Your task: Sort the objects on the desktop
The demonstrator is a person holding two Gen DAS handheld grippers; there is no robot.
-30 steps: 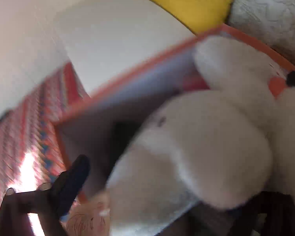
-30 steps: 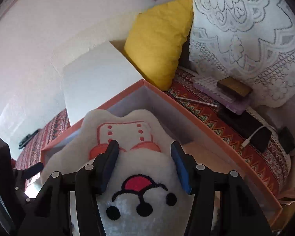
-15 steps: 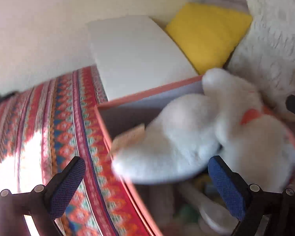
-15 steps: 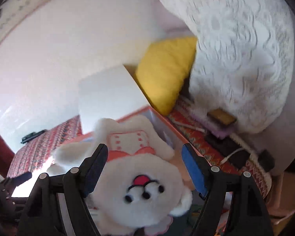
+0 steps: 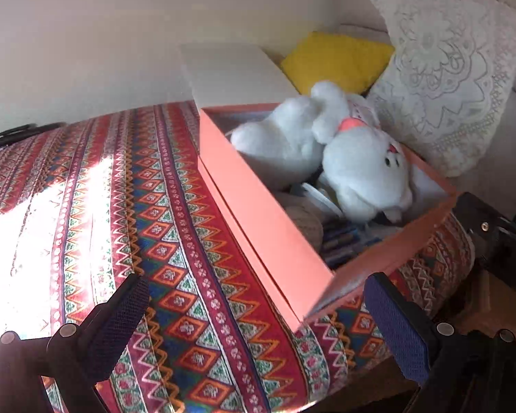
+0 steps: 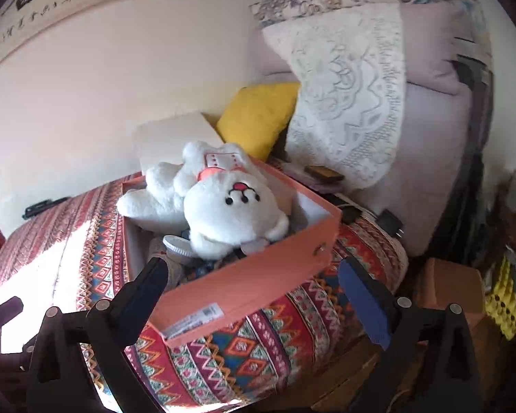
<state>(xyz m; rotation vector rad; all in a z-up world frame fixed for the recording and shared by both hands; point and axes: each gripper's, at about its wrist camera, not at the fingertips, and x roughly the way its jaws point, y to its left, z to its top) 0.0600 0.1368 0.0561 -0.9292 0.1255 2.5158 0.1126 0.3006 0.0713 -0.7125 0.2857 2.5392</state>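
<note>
A black pen lies at the far left edge of the red patterned woven cloth. The left gripper hangs above the cloth's near edge, its fingers spread wide and empty. In the open salmon-orange cardboard box, near the cloth's right edge, the white plush bear lies on top of other small items. The right gripper is likewise wide apart, holding nothing, before the box's near wall.

Both grippers (fingers apart) empty
</note>
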